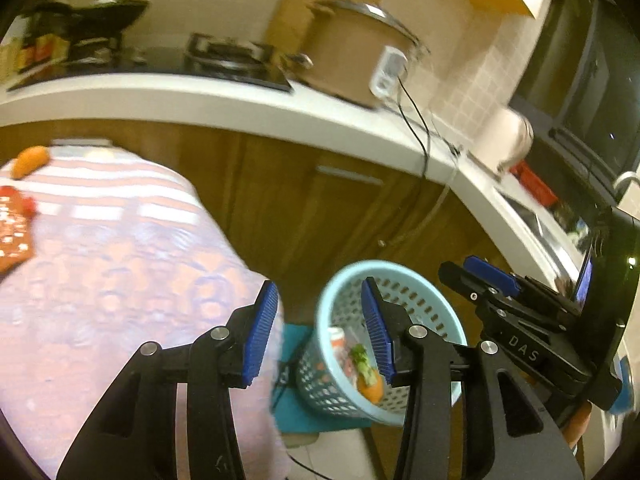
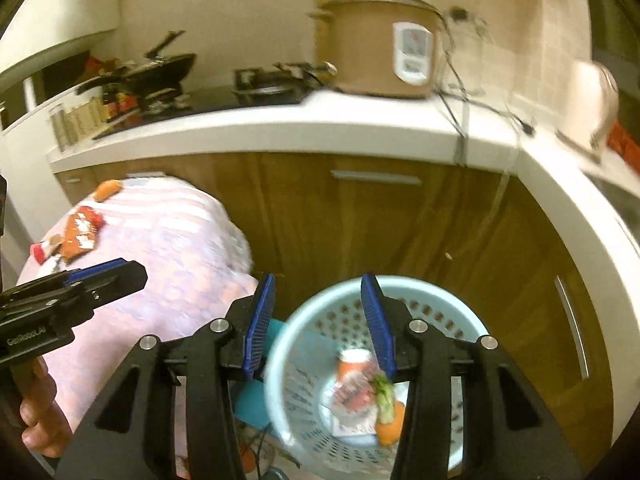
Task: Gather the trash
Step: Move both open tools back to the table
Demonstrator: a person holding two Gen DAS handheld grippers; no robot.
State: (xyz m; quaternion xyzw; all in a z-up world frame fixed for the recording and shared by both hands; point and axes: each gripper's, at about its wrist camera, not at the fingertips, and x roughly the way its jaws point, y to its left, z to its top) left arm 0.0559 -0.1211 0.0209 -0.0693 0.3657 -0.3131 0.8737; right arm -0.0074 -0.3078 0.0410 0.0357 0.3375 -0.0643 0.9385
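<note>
The left hand-held gripper (image 1: 320, 330) has its two blue pads apart, and nothing is between them. The right hand-held gripper (image 2: 318, 326) is the same: pads apart, nothing held.

Both point down at a light blue basket (image 2: 280, 364) full of little holes. It stands low down, in front of the brown cupboard doors (image 2: 360, 220). Inside the basket lies some trash: a carrot piece (image 2: 390, 426) with a green top, a white and red wrapper (image 2: 354, 396) and what may be a small orange cup (the picture is blurry there).

To the left of the basket is a table with a pink patterned cloth (image 2: 172, 248). More trash lies on it, well apart from the basket: an orange and red wrapper (image 2: 80, 234) and, near the far edge, another orange piece (image 2: 106, 190).

Behind is a white worktop (image 2: 280, 128) with a brown rice cooker (image 2: 376, 52), a stove and a black pan (image 2: 160, 68)
</note>
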